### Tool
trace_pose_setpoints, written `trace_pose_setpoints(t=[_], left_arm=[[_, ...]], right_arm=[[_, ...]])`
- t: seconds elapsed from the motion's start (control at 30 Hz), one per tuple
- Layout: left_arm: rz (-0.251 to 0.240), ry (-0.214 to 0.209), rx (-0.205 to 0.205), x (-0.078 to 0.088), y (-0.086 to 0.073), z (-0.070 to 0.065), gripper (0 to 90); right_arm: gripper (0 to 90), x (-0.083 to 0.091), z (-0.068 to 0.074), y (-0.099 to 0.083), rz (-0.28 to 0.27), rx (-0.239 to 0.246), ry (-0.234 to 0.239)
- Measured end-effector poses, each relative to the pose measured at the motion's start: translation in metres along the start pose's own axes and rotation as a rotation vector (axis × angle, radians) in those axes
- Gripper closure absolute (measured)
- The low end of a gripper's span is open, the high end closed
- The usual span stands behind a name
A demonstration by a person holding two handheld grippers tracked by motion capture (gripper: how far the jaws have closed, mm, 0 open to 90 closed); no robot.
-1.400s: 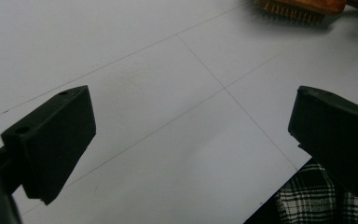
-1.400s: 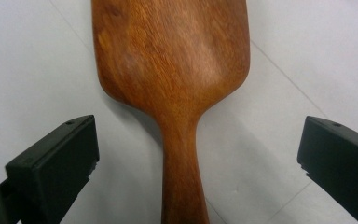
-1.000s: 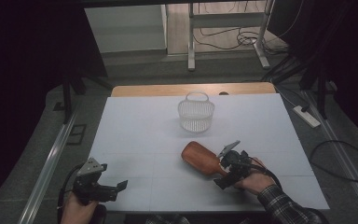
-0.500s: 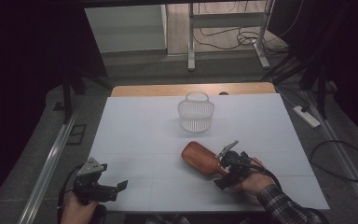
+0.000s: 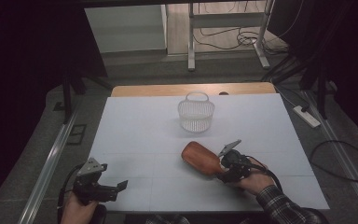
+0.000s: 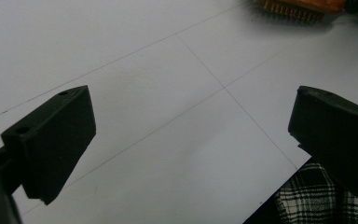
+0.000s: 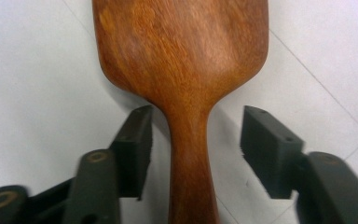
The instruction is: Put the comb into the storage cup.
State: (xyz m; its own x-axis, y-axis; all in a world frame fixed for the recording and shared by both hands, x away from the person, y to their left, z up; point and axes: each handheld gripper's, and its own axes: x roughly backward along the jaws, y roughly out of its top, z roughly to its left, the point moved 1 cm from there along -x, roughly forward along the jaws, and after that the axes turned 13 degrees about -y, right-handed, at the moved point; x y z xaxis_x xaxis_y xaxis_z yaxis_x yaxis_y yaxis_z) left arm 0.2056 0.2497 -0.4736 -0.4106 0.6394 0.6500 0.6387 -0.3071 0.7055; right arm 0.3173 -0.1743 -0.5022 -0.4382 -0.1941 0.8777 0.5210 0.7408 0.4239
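White table top (image 5: pixel 135 135) with thin grid lines takes up most of the scene, bare wood strip (image 5: pixel 158 89) showing along its far edge. Dark floor past it, with metal frame legs (image 5: pixel 191 35), loose cables and a white power strip (image 5: pixel 307 116) off to the right. On the table, far centre: white plastic mesh basket (image 5: pixel 196 112) with a hoop handle, upright, nothing visible inside it. No labels, brands or writing readable anywhere. Nearer, right of centre: wooden paddle hairbrush (image 5: pixel 201 158), lying flat, wood back up, head pointing towards the left-far side, handle towards the right hand; well apart from the basket. Left gripper view catches its bristle edge (image 6: pixel 291 10) against the table. Right gripper (image 5: pixel 228 164) sits at the brush handle, held by a hand with a plaid sleeve (image 5: pixel 279 205). In the right gripper view the handle (image 7: pixel 189 154) runs between the two jaws, which have just been closing in on it; a gap is still visible on each side, pads not pressing on the wood yet. Left gripper (image 5: pixel 114 189) rests near the front-left corner of the table, well apart from the brush, jaws spread wide over bare table, nothing between them.
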Motion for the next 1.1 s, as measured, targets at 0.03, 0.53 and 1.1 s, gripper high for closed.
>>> trace_pose_setpoints(t=[0.03, 0.53, 1.1], left_arm=[[0.000, 0.000, 0.000, 0.0000, 0.0000, 0.0000, 1.6], [0.002, 0.000, -0.001, -0.0001, 0.0001, 0.0000, 1.6], [-0.003, -0.006, 0.000, 0.0000, 0.0003, 0.0003, 1.6]], right_arm=[[51.5, -0.0001, -0.0001, -0.0001, 0.003, 0.004, 0.007], [68.9, -0.0049, 0.0039, 0.0007, 0.028, 0.034, 0.018], [72.1, -0.0011, 0.0022, 0.0016, 0.020, 0.009, 0.046]])
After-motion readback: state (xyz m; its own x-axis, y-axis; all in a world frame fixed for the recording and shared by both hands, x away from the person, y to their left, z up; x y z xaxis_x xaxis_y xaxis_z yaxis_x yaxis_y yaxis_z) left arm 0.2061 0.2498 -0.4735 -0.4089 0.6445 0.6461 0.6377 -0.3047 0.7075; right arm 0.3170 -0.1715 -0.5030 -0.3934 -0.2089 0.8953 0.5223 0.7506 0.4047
